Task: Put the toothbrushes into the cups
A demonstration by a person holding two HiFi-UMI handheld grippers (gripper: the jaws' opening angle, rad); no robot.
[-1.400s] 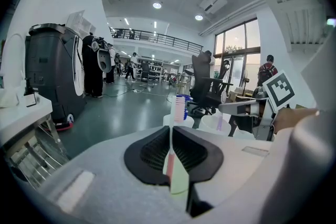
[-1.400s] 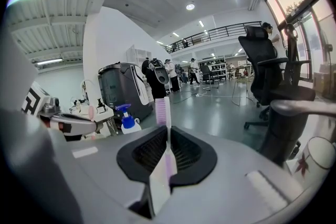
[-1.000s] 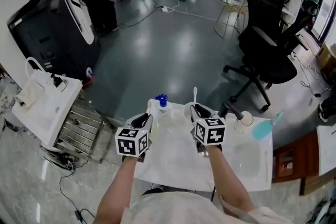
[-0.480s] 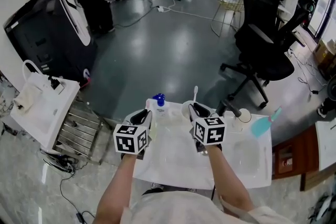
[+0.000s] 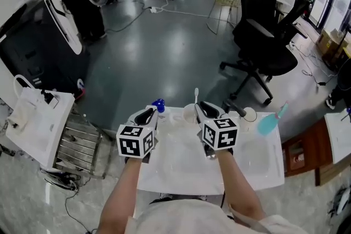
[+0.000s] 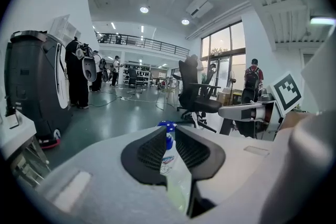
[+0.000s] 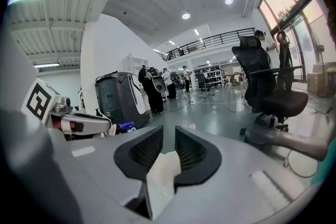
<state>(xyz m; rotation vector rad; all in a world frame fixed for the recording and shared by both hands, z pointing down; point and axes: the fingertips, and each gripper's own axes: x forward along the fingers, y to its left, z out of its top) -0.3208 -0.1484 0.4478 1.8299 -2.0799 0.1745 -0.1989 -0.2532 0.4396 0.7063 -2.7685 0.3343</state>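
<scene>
Over at the white counter (image 5: 181, 164) with the basin sunk into it, someone's standing with a two-jaw claw in each hand. Both claws hang above the far half of the counter, pointing away from the person and tipped a bit downward.

The left gripper (image 5: 148, 114) is near the far left corner. Its jaws are just a narrow slit apart and it's released, clamped on nothing. Looking along the jaws, all you get through the slit is the blue-capped bottle (image 6: 167, 162), which stands right past the tips at that far left corner.

Same story with the right gripper (image 5: 202, 106): jaws a narrow slit apart, let go, nothing pinched between the pads. Just beyond its tips, about the middle of the far edge, sits a white cup (image 5: 188, 114), and the white toothbrush (image 5: 196, 97) stands upright in it, head up. From that gripper's own view the white of the cup fills the low part of the slit. A little pink tip (image 7: 191, 126) peeks over one jaw. Probably the brush head, but it's too small for me to swear to it.

Further right along the far edge there's a grey tap (image 5: 235, 108) with a second cup (image 5: 249, 114) just beside it. Out toward the far right corner lies a teal thing (image 5: 270, 123) with a thin stalk poking outward. Could be another brush, honestly can't tell.

As far as I can see, neither claw touches the cup, the brush or the bottle.
</scene>
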